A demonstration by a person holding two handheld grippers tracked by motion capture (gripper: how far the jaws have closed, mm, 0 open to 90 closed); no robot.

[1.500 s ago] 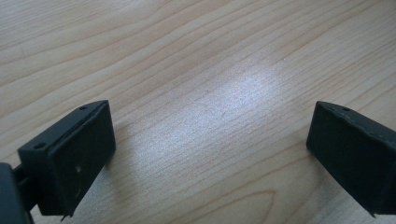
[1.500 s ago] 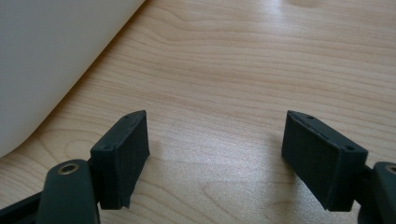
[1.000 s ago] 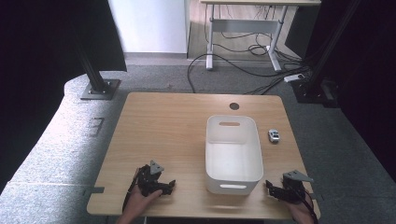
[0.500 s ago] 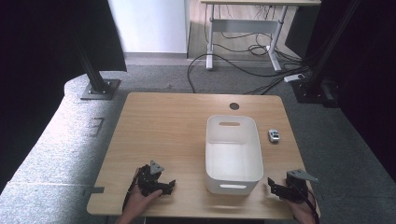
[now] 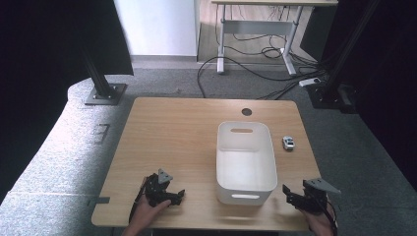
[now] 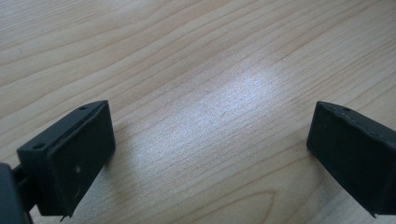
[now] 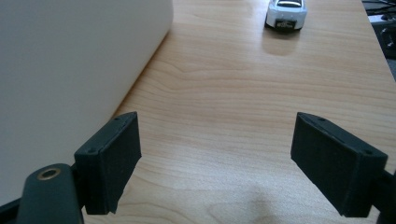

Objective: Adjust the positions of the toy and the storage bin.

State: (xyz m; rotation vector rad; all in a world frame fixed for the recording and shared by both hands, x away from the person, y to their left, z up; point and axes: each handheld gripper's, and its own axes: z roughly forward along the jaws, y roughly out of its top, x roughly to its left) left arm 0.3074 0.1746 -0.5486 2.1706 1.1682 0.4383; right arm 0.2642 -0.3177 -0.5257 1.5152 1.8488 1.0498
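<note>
Light wood-grain surface [image 5: 172,142] stands on grey carpet, with dark stands and loose cables behind it. A white bin [image 5: 245,162] sits right of centre on the surface, long axis running away from the person, with a handle slot in each short wall. A small white toy car [image 5: 288,143] rests on the surface just beside the bin's right wall, apart from it, near the far right part of the surface. The left claw [image 5: 178,194] lies at the near edge, left of the bin; the left gripper view shows its jaws spread wide over bare wood with nothing between them. The right claw [image 5: 286,191] sits at the near right corner, just beside the bin's near right corner. Its jaws have just been opening and now stand wide apart with nothing between them. The right gripper view shows the toy car [image 7: 286,13] well ahead of the jaws and the bin wall [image 7: 70,70] close on the left.
</note>
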